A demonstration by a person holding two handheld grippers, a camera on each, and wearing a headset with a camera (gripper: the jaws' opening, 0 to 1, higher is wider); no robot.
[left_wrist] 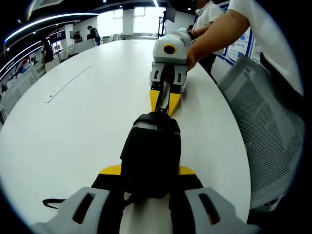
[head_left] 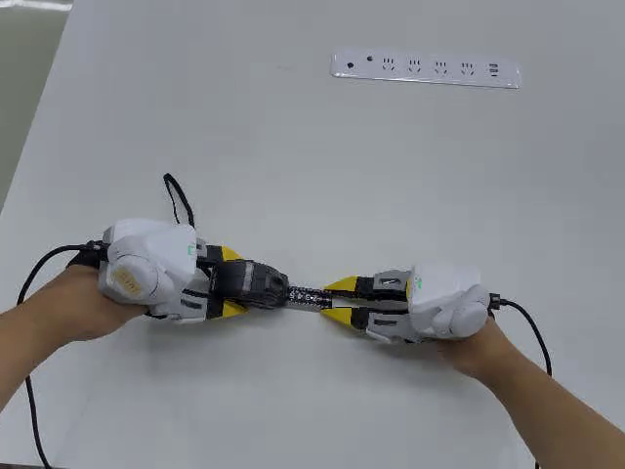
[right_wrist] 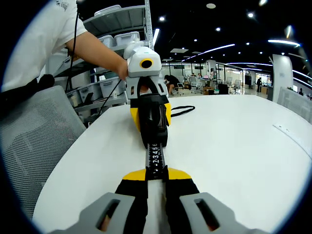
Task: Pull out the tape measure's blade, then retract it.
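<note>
The black tape measure case [head_left: 250,284] lies low over the white table, held between the yellow-tipped jaws of my left gripper [head_left: 232,282], which is shut on it. In the left gripper view the case [left_wrist: 151,156] sits close in front. A short length of blade [head_left: 305,295] with printed numbers runs out of the case to my right gripper [head_left: 340,300], shut on its end. The right gripper view shows the blade [right_wrist: 155,157] leading from the jaws to the case [right_wrist: 153,114]. The two grippers face each other, a short gap apart.
A white power strip [head_left: 426,69] lies at the far side of the table [head_left: 293,147]. A black cord loop [head_left: 178,198] trails behind the left gripper. A grey mesh chair [left_wrist: 265,131] stands at the table edge. Shelving with bins [right_wrist: 107,58] and people stand beyond.
</note>
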